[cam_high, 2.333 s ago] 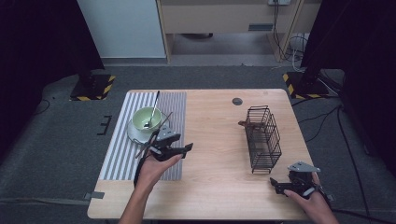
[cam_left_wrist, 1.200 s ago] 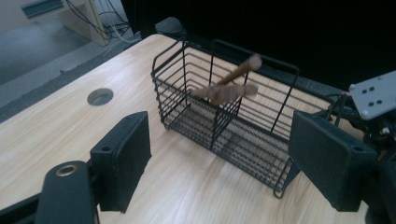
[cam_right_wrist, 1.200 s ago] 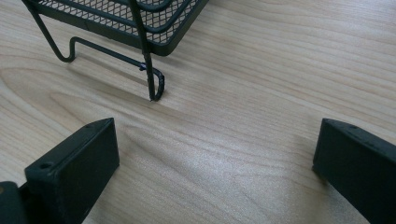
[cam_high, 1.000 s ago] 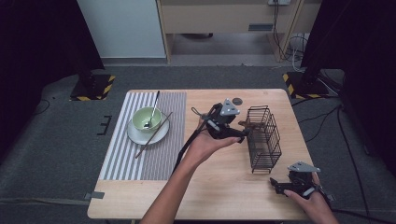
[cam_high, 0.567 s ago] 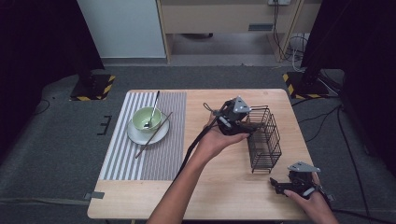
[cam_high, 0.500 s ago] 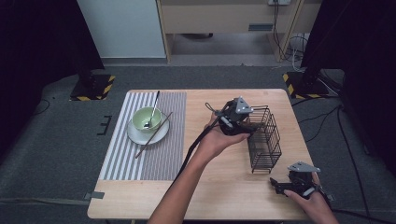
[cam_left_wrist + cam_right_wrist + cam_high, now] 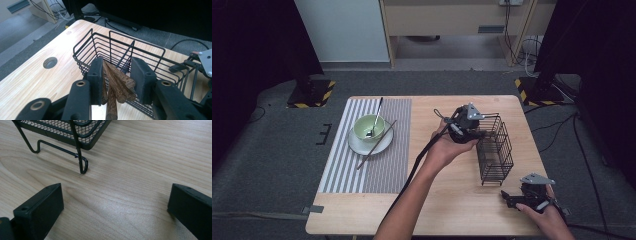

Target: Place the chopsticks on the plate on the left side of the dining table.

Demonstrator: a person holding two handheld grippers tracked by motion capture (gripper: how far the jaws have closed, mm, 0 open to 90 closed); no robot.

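Observation:
A black wire basket (image 7: 498, 150) stands on the right half of the wooden table (image 7: 447, 200). My left gripper (image 7: 476, 133) is at the basket's near-left corner. In the left gripper view its jaws have just been closing on a bundle of brown wooden sticks (image 7: 113, 82) in front of the basket (image 7: 150, 50). The sticks reach from one pad to the other, and my left gripper (image 7: 117, 67) grips them. My right gripper (image 7: 510, 199) rests near the table's front right corner. In its own view my right gripper (image 7: 115, 200) is wide open over bare wood, just short of the basket's foot (image 7: 83, 167).
A striped mat (image 7: 362, 175) covers the table's left side. On it is a white plate (image 7: 362, 147) with a green bowl (image 7: 369, 127), a spoon (image 7: 376, 112) and a single long stick (image 7: 377, 145) leaning across the plate. A round hole (image 7: 50, 62) sits in the tabletop behind the basket.
The left hand crossed from the mat to the basket, then edged a little right to the basket's corner. The right hand has not moved.

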